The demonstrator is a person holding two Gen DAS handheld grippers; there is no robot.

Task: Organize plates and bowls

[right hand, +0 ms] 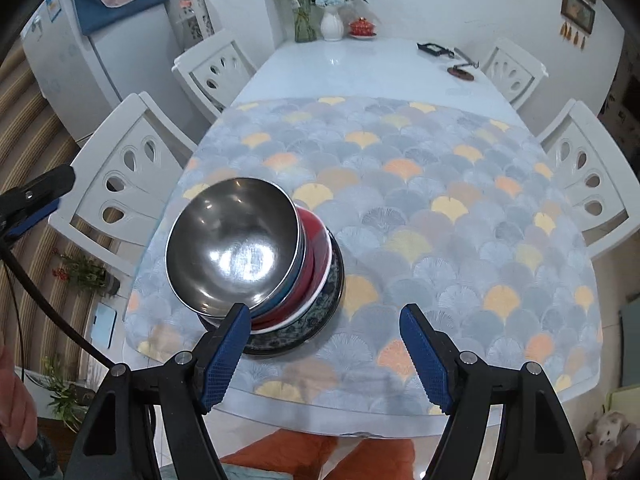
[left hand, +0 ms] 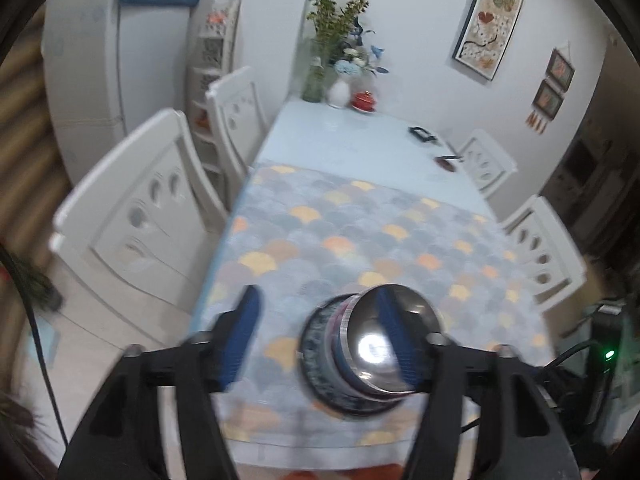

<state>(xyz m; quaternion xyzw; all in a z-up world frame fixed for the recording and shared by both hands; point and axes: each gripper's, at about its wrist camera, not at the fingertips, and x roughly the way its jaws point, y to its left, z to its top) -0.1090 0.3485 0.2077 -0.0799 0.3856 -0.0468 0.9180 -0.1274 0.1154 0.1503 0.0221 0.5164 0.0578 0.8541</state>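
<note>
A stack of dishes stands near the front left of the patterned table mat (right hand: 400,184). A steel bowl (right hand: 232,248) tops it, tilted, over a blue-rimmed bowl, a red bowl (right hand: 318,256) and a dark patterned plate (right hand: 320,324). My right gripper (right hand: 324,356) is open just in front of the stack, its left pad beside the plate's rim, nothing between the pads. In the blurred left wrist view the steel bowl (left hand: 372,344) shows behind the right finger of my open left gripper (left hand: 320,340). One finger (right hand: 40,188) of the left gripper shows well left of the stack.
White chairs (right hand: 132,184) line both long sides of the table (right hand: 360,64). Vases with flowers (right hand: 332,20), a red lidded pot (right hand: 362,26) and small dark items (right hand: 436,50) sit at the far end. A fridge (right hand: 100,52) stands back left. A hand (right hand: 12,400) shows low left.
</note>
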